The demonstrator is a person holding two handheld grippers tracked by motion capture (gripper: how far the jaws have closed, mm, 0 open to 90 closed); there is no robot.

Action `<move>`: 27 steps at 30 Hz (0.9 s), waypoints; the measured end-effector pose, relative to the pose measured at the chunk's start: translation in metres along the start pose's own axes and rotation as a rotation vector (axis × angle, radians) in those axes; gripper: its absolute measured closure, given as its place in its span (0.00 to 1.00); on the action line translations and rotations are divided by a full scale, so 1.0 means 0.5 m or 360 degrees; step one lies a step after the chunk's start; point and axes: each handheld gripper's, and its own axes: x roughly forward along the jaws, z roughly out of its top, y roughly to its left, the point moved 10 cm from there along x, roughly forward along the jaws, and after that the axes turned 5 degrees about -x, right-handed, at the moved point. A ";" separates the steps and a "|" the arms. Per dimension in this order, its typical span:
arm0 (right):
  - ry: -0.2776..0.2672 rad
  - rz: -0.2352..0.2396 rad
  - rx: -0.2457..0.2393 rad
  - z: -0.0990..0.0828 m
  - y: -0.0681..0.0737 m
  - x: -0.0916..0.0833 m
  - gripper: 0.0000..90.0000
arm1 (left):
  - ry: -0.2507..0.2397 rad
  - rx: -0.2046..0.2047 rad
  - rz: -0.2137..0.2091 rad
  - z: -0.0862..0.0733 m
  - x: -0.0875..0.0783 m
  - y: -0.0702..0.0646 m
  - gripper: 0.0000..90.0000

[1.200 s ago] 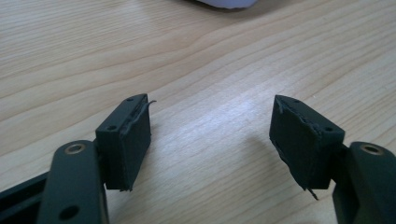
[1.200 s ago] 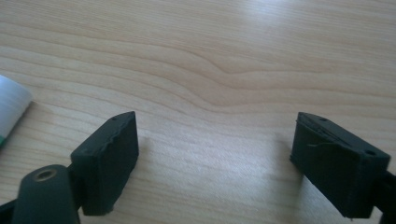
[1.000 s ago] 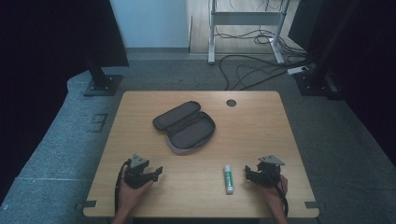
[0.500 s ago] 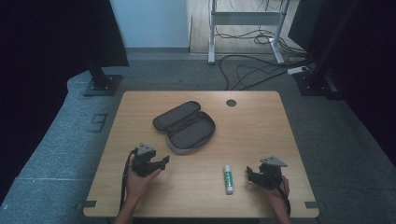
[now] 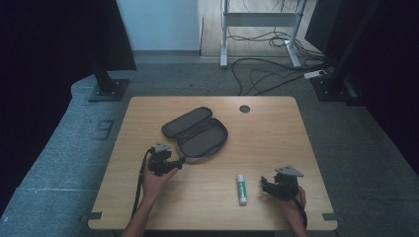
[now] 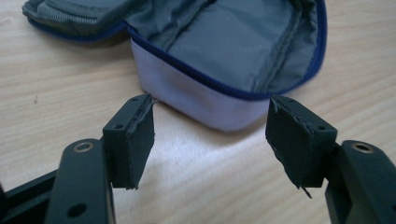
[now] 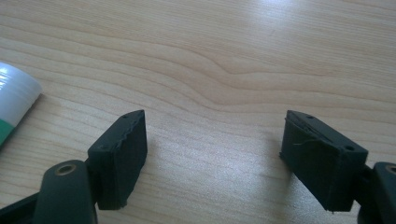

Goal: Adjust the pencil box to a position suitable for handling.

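Left gripper view: your left gripper (image 6: 210, 135) jaws apart, empty, just before open pouch (image 6: 224, 51). Your right gripper (image 7: 215, 154) jaws apart over bare table (image 7: 233, 56), glue stick (image 7: 11, 102) beside.

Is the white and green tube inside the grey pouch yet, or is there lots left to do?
Not yet. Done: the grey fabric pouch with blue zipper already lies unzipped on the wooden table. In hand: the left hand-held gripper is open at the pouch's near end, gripping nothing. Left: the white and green tube lies on the table beside the open, empty right hand-held gripper, not picked up.
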 end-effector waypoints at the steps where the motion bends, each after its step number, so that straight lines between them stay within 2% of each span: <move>1: 0.0000 0.0000 0.0001 0.000 0.000 0.000 0.24 | 0.0000 0.0000 0.0000 0.000 0.000 0.000 0.37; 3: 0.0000 0.0000 0.0000 0.000 0.000 0.000 0.24 | 0.0013 -0.0006 0.0014 0.008 0.012 0.006 0.37; 8: 0.0000 0.0000 0.0000 0.000 0.000 0.000 0.24 | 0.0001 -0.0035 -0.0003 0.028 0.027 0.003 0.37; 13: 0.0000 -0.0002 0.0003 0.000 0.000 0.000 0.24 | 0.0012 0.0001 0.0012 0.042 0.037 -0.008 0.37; 19: 0.0001 0.0001 0.0007 0.001 0.002 0.001 0.24 | 0.0048 -0.0006 0.0044 0.042 0.061 0.001 0.37; 21: 0.0002 0.0001 0.0006 0.001 0.001 0.002 0.24 | 0.0061 -0.0006 0.0070 0.041 0.068 0.009 0.41; 27: 0.0002 -0.0016 0.0039 0.012 -0.005 0.009 0.31 | 0.0080 -0.0046 0.0050 0.037 0.082 0.020 0.48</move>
